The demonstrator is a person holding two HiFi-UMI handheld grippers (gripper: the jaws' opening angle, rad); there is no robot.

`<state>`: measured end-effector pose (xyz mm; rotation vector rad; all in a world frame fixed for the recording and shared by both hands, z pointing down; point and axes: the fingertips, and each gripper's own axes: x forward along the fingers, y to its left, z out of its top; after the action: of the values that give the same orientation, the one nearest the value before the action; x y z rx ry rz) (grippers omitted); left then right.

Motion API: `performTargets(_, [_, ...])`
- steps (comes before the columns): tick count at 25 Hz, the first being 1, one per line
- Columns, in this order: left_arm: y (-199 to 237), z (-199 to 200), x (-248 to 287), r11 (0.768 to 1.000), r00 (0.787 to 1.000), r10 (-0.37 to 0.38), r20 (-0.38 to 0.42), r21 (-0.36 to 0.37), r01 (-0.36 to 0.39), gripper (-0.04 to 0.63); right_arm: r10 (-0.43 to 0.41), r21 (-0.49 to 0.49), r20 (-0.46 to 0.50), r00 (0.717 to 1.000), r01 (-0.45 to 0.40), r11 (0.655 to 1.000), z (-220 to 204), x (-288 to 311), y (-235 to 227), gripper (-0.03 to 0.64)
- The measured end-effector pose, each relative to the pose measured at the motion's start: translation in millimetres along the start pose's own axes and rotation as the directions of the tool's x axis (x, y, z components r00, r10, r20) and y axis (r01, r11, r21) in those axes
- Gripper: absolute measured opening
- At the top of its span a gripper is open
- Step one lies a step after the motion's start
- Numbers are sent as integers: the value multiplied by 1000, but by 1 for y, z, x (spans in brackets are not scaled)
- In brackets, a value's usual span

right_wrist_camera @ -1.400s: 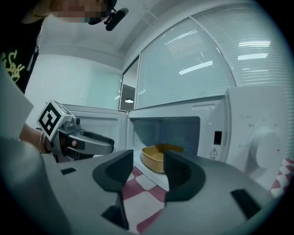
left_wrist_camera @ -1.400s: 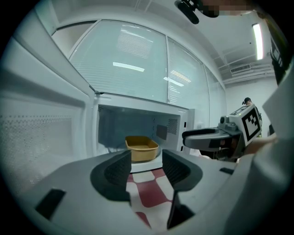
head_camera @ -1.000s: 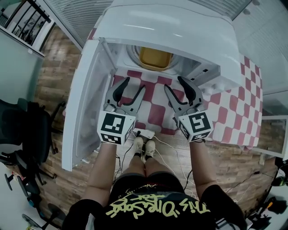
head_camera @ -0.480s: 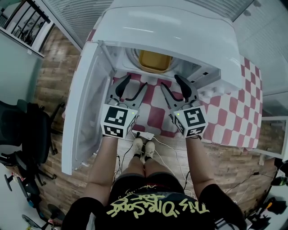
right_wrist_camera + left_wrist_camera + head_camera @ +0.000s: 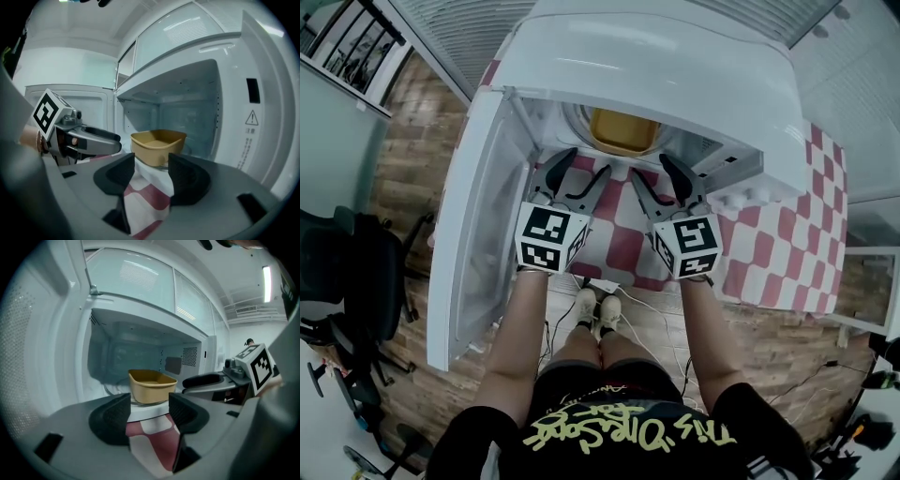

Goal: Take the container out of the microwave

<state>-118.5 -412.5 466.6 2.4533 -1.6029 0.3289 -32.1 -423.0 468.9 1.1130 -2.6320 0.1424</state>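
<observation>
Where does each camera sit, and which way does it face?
Head view: on the person's head, facing steeply down at the open microwave; shows forearms, legs, the left gripper and the right gripper.
Left gripper view: on the left gripper, facing along its jaws into the microwave at the container; the right gripper shows alongside.
Right gripper view: on the right gripper, facing likewise; the left gripper shows alongside.
Shared: all see the container; both grippers' jaws have just been opening, empty.

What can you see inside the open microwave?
A tan container stands on a round glass plate inside the microwave. The container covers the plate's middle, so that part cannot be seen.
</observation>
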Motion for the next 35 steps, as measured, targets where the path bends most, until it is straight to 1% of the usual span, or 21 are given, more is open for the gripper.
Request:
performTargets(3, [2,-2,6,1000,1000,-6,-2,4,6,245,2,5,0,1000,-2,1000,-1,5,0,210])
performTargets(9, [6,-10,20,1000,999,-7,-40,16,8,247,-11,-2,-10,1000,11,1000,-2,15,-3,210])
performTargets(15, [8,-7,26,999,999,-11,-42,32,13,247,-17,3,-16,1000,18,1000,-5,20,-3,210])
performTargets(18, [9,-9,32,999,998,-9,-56,44,12,247,-18,-5,-21,1000,18,1000,-7,23,-2,210])
performTargets(23, [4,-12,39,997,995,-62,-74,38,65,247,-17,10,-18,1000,17,1000,-7,27,-4,210])
performTargets(27, [3,-9,38,996,996,-74,-50,51,77,247,-9,27,-22,1000,10,1000,-9,29,-3,209])
performTargets(31, [4,-6,42,995,995,-82,-48,50,85,246,-10,28,-15,1000,11,1000,-8,31,-4,209])
performTargets(35, [2,-6,44,993,993,-111,-51,41,113,245,-3,24,-10,1000,4,1000,-7,32,-5,209])
